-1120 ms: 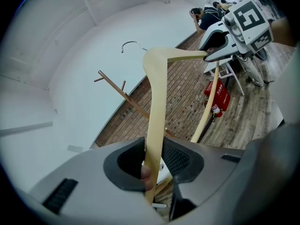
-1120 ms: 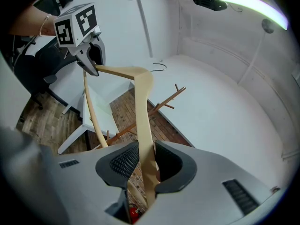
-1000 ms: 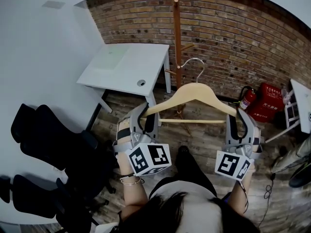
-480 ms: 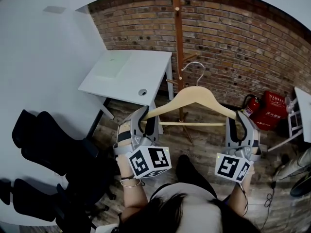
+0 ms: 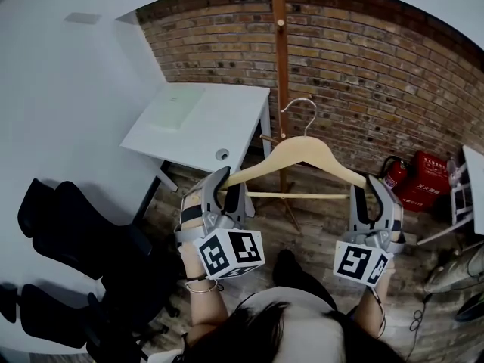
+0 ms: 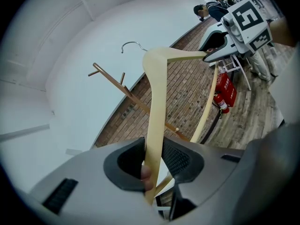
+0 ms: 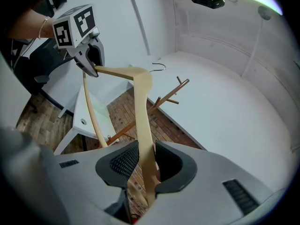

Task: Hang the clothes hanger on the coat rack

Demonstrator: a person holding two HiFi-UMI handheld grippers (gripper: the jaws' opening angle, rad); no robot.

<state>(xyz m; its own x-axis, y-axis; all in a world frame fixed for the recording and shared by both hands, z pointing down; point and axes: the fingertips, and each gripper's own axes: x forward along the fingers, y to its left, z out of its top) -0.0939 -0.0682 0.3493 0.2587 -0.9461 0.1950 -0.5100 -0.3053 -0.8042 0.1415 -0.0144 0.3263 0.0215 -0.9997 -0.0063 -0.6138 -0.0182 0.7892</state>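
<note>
In your head view you hold the wooden hanger [image 5: 299, 153] level by both ends, just in front of the coat rack [image 5: 280, 66]. Its metal hook is beside the pole and on no peg. Only the gripper views show the grip itself: your left gripper [image 6: 154, 161] and right gripper [image 7: 147, 165] each pinch a hanger arm between their pads.

Centre: a pale tan hanger [image 5: 301, 148] with a silver hook [image 5: 299, 100]. Top: a brown rack [image 5: 280, 66], a red-brown brick wall [image 5: 378, 59]. Left: a white desk [image 5: 219, 112].
</note>
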